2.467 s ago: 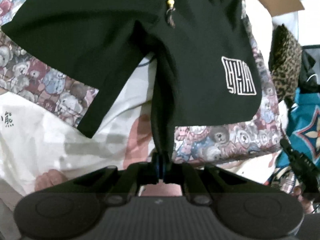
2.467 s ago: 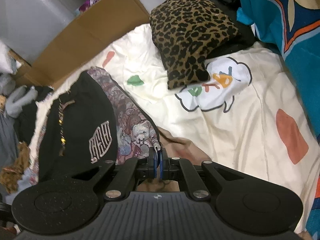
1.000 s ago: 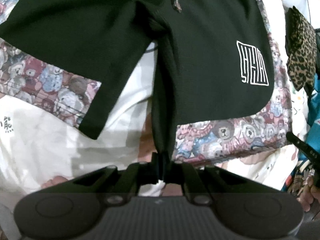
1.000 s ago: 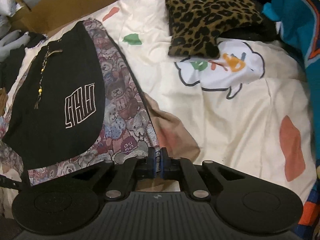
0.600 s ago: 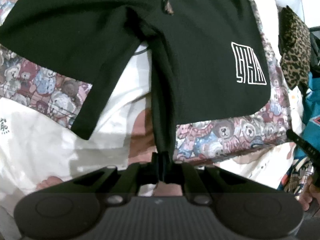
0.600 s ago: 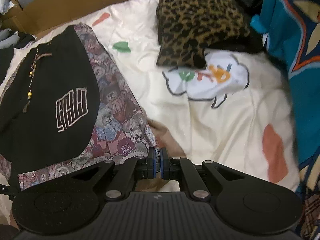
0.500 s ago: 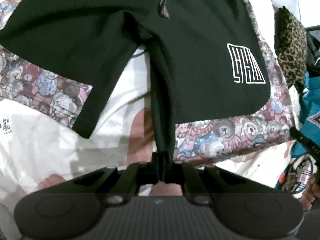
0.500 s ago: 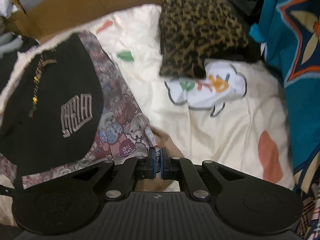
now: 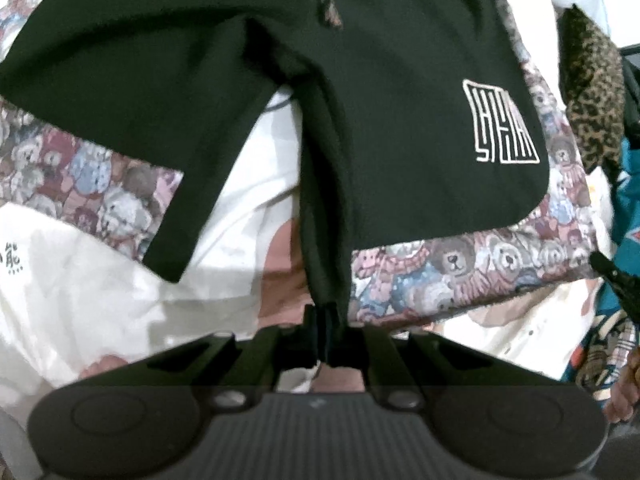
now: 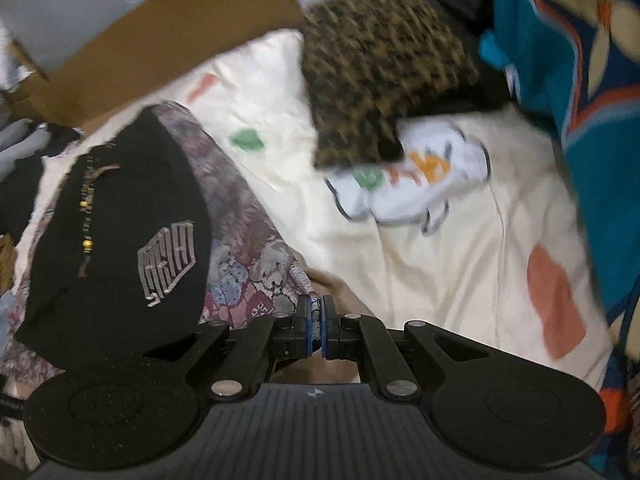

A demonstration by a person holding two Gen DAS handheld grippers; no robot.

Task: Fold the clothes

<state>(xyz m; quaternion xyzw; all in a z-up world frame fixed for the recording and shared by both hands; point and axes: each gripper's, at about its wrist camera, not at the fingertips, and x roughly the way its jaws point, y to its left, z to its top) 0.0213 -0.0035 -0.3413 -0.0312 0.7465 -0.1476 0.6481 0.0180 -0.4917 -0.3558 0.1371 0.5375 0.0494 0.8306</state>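
Observation:
Black shorts with teddy-bear print hems and a white square logo lie spread on a cream sheet. My left gripper is shut on the black inner edge of one leg, which pulls up in a taut fold toward the camera. In the right wrist view the same shorts lie at the left, and my right gripper is shut on the corner of the teddy-bear hem. A beaded drawstring hangs at the waist.
A leopard-print folded piece rests at the far side of the sheet. Brown cardboard stands behind the shorts. A teal patterned cloth borders the right side. A person's hand shows at the lower right of the left wrist view.
The right gripper has lifted and rolled a little with the hem corner, so its view shifted and blurred. The left gripper has held its grip on the leg edge almost still.

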